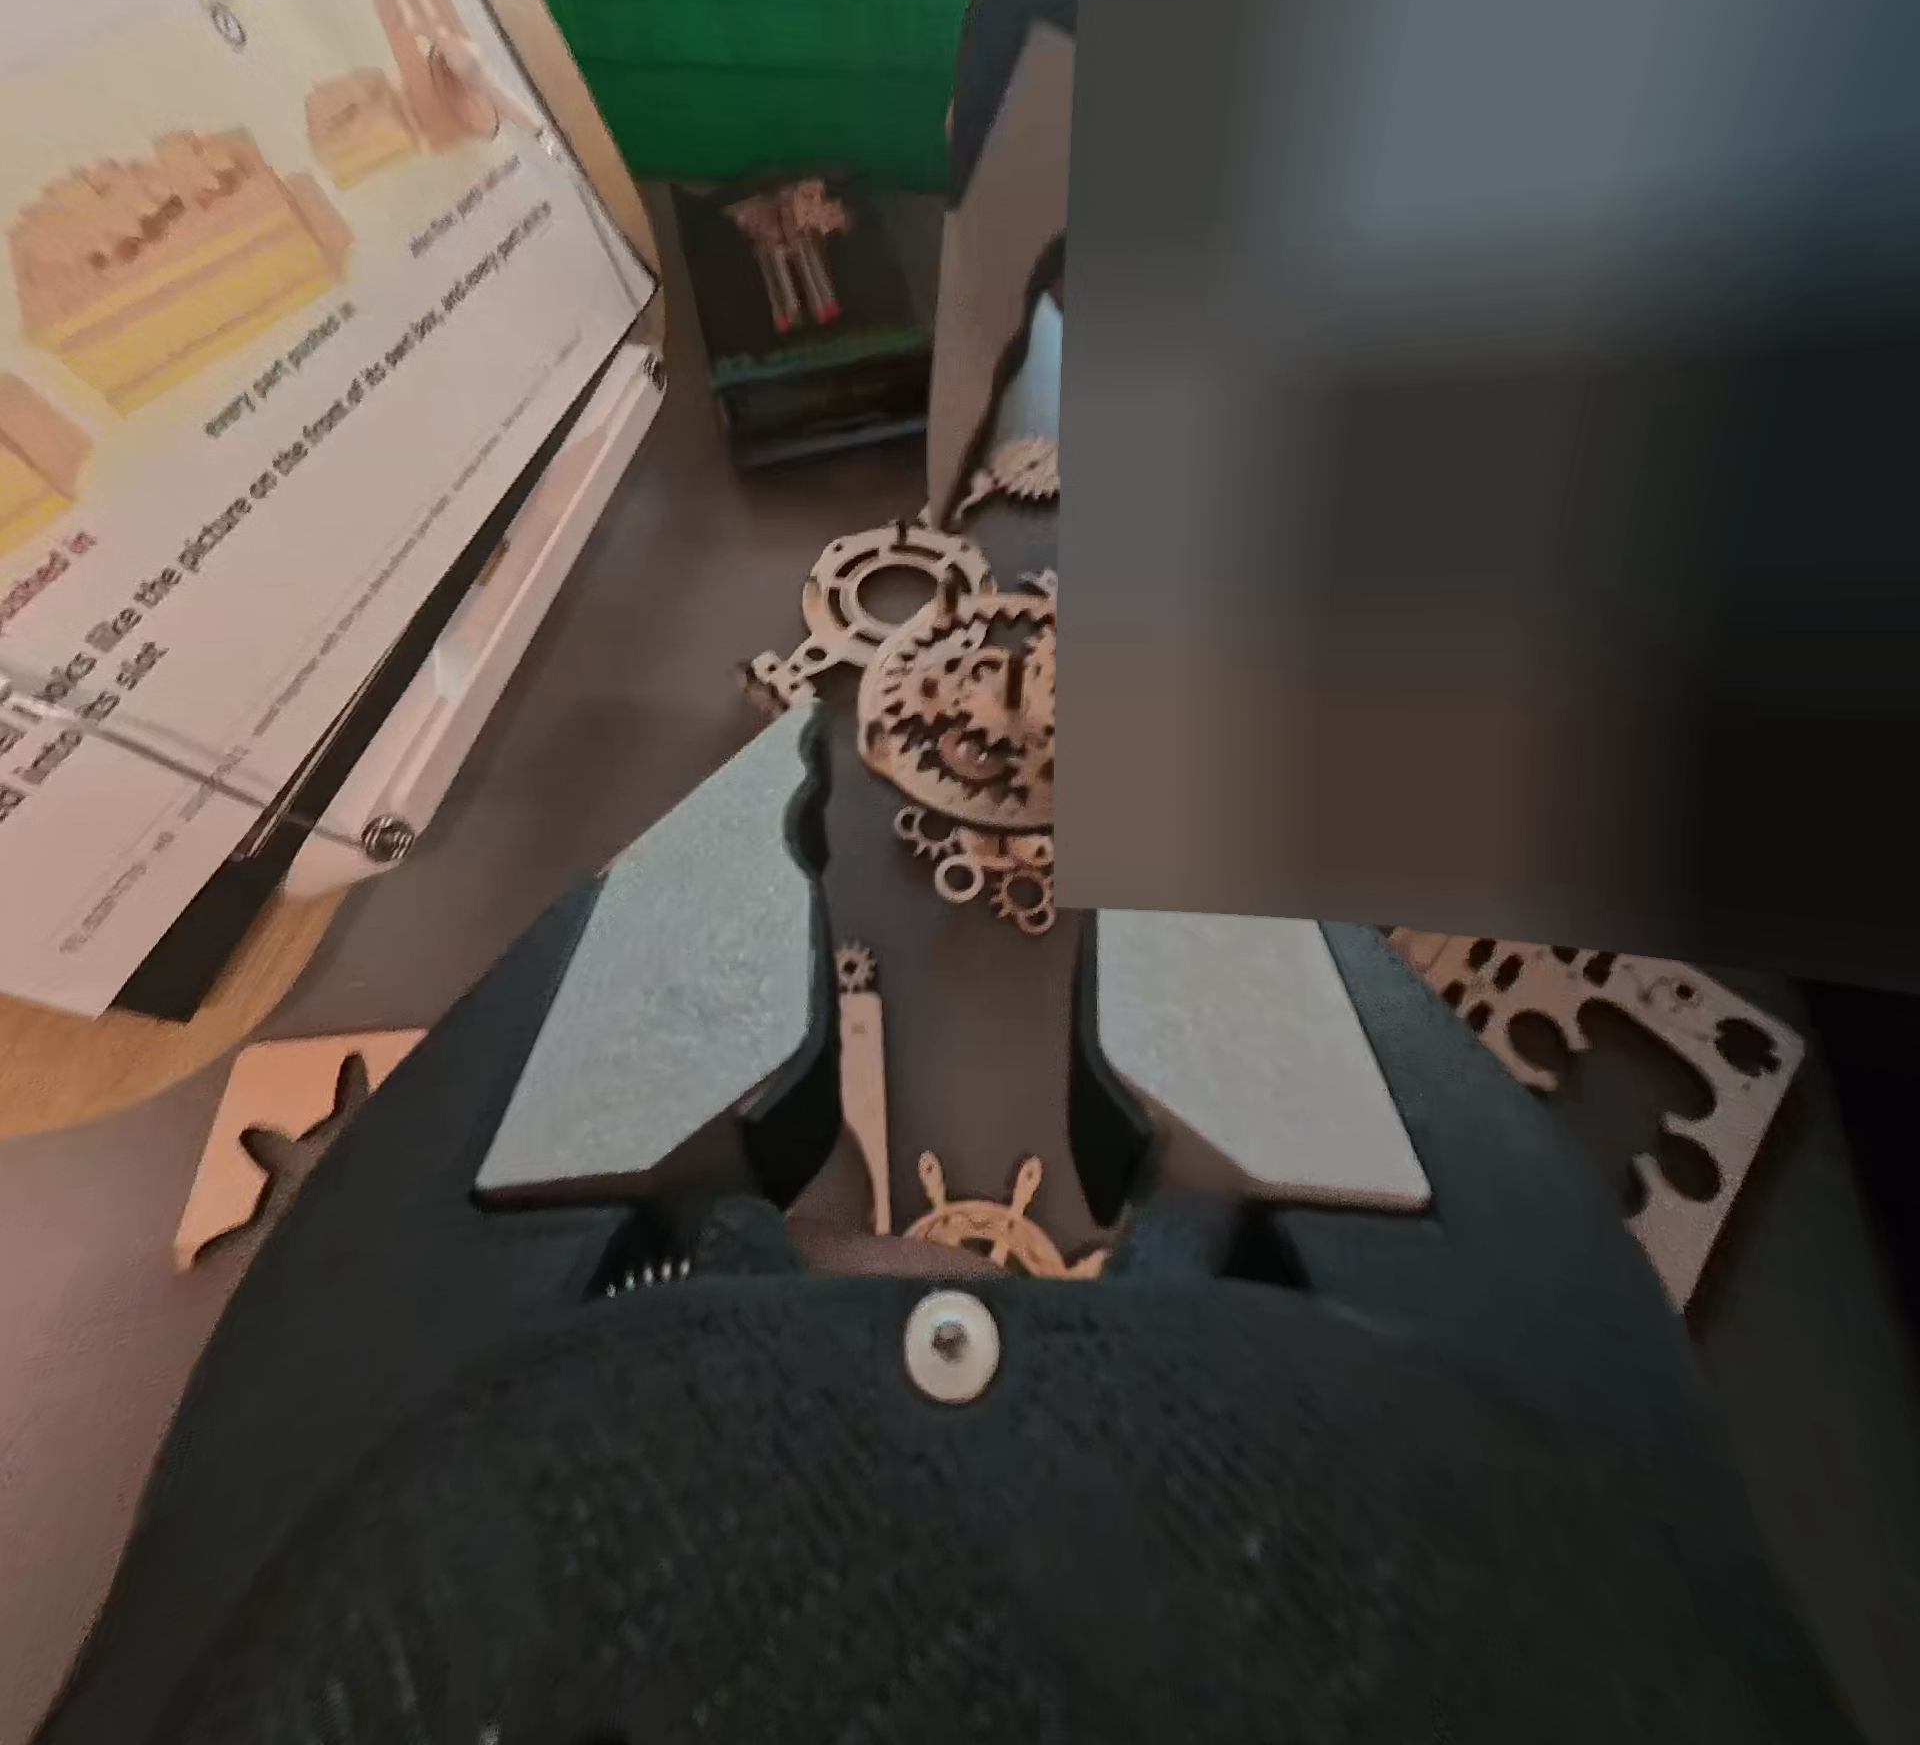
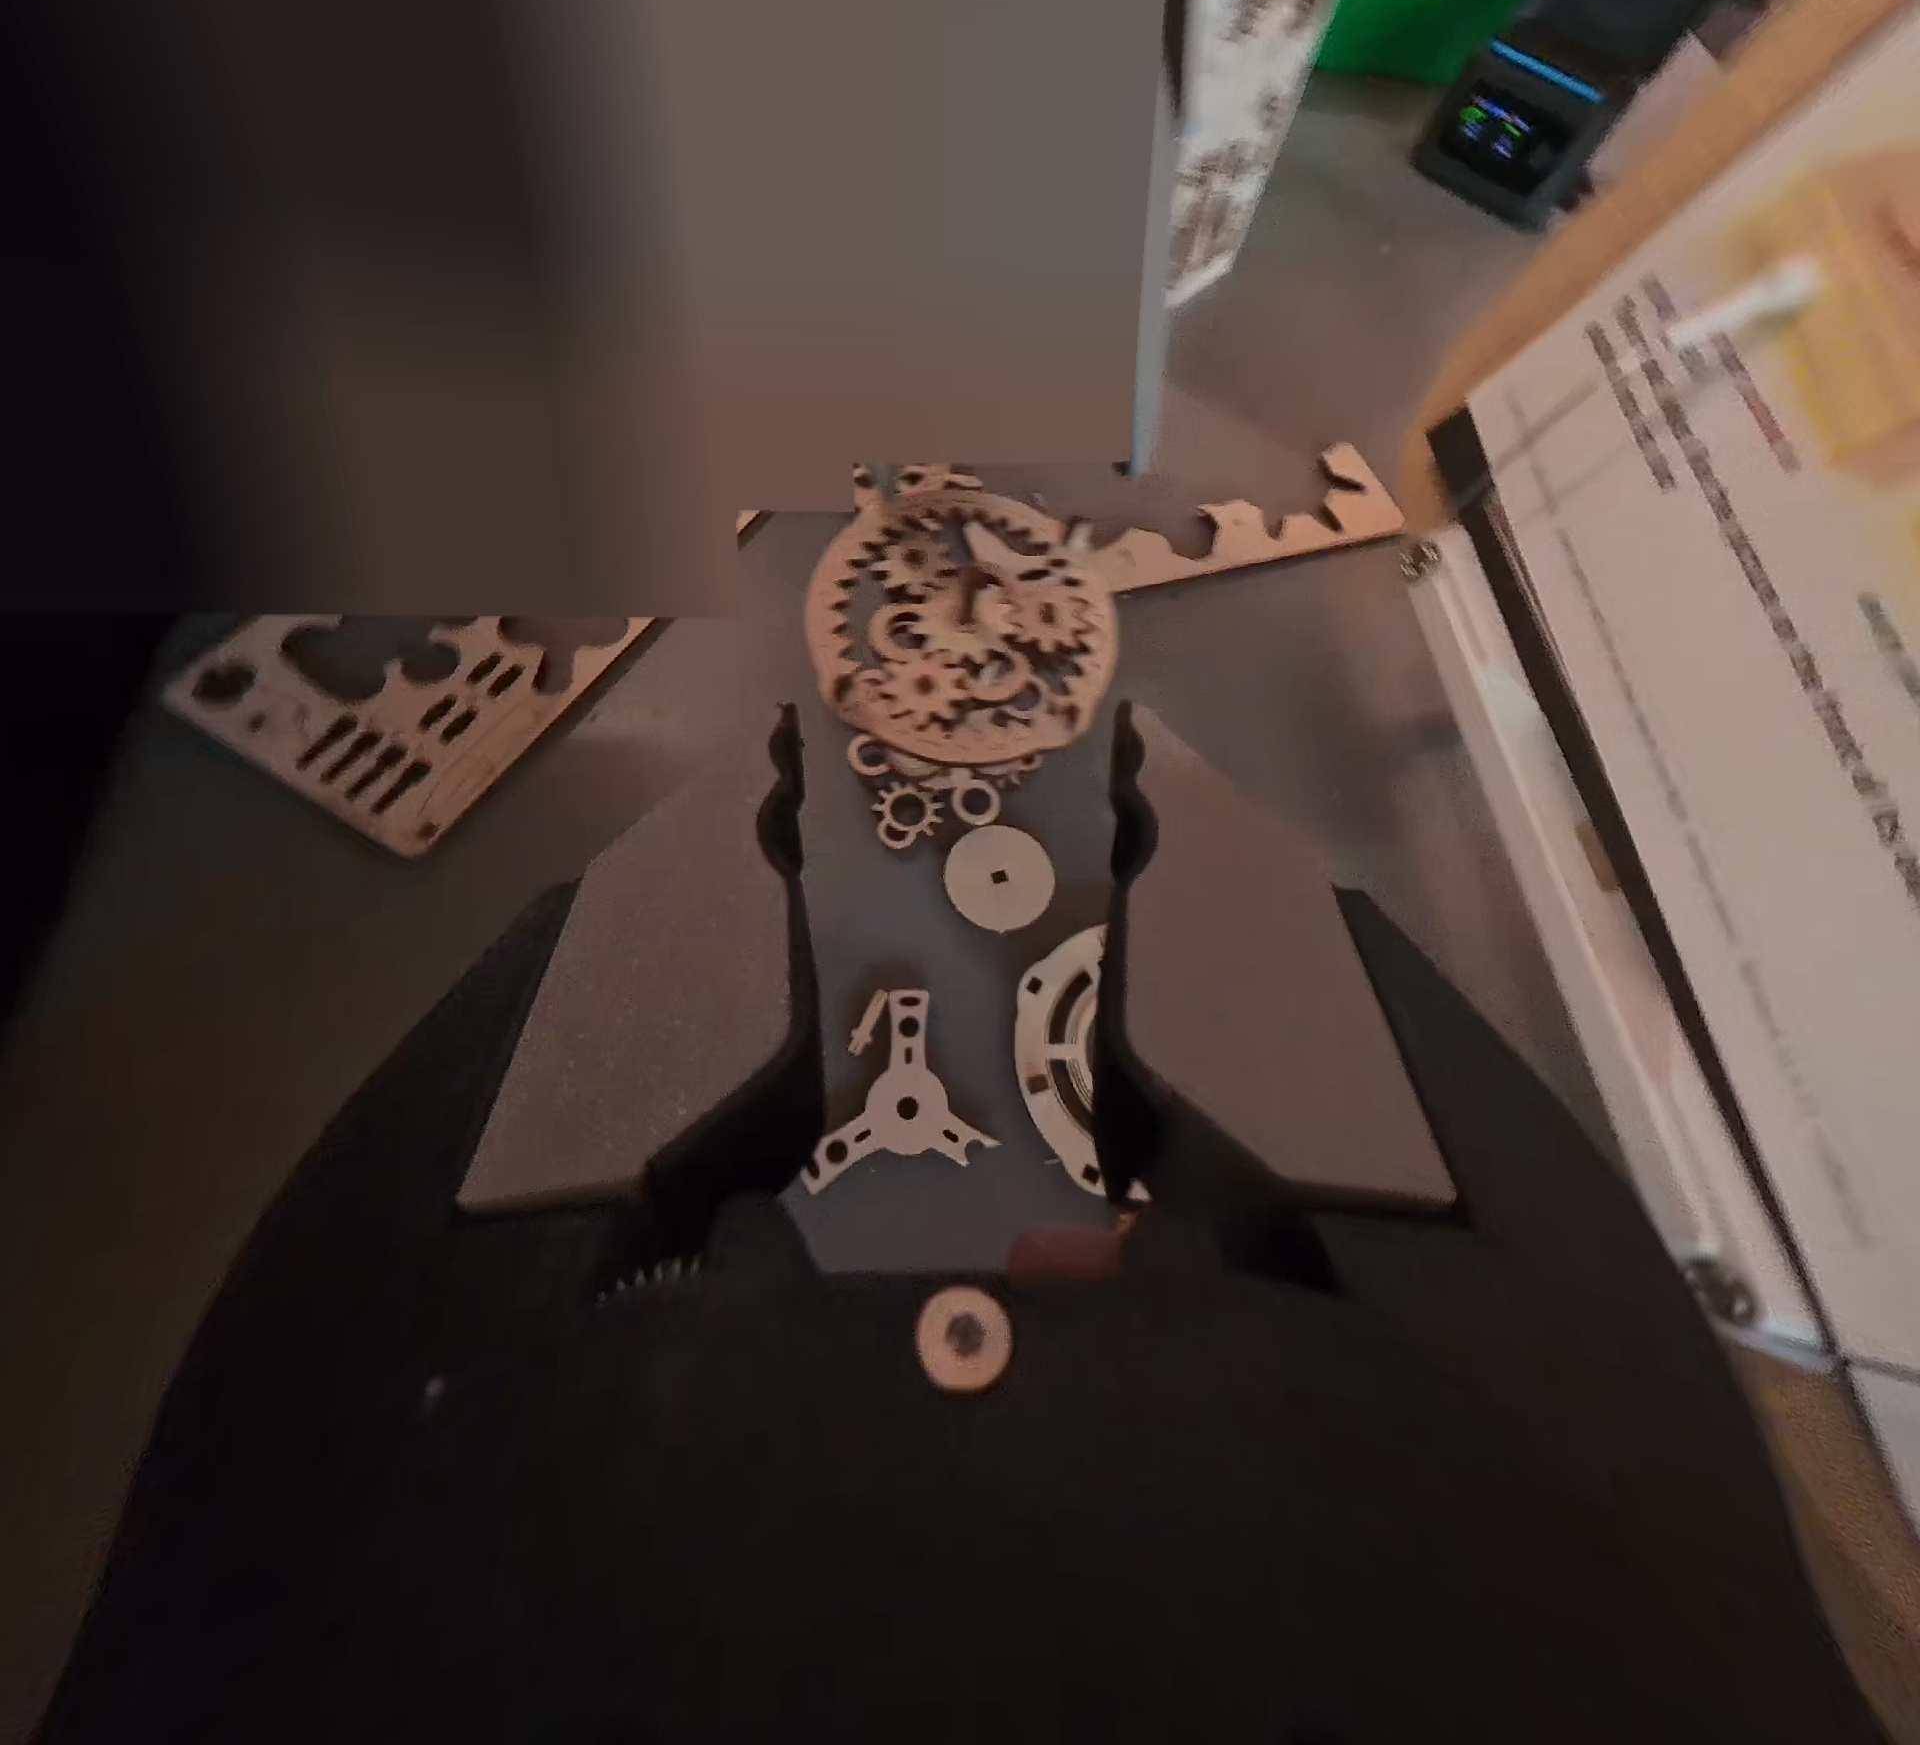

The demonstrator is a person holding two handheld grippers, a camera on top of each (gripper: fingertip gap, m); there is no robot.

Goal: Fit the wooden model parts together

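A round wooden gear assembly lies on the dark table, also in the left wrist view. My right gripper is open and empty just above its near edge. Between its fingers lie a flat disc with a square hole, a three-armed piece, a slotted ring and a small gear ring. My left gripper is open and empty; a blur patch hides its right fingertip. Below it lie a thin stick with a gear end and a ship-wheel piece. A second slotted ring lies behind the assembly.
Punched-out wooden sheets lie on the table. An instruction sheet in a clear stand stands close by. A green bin, a small dark box and a small screen device stand farther back.
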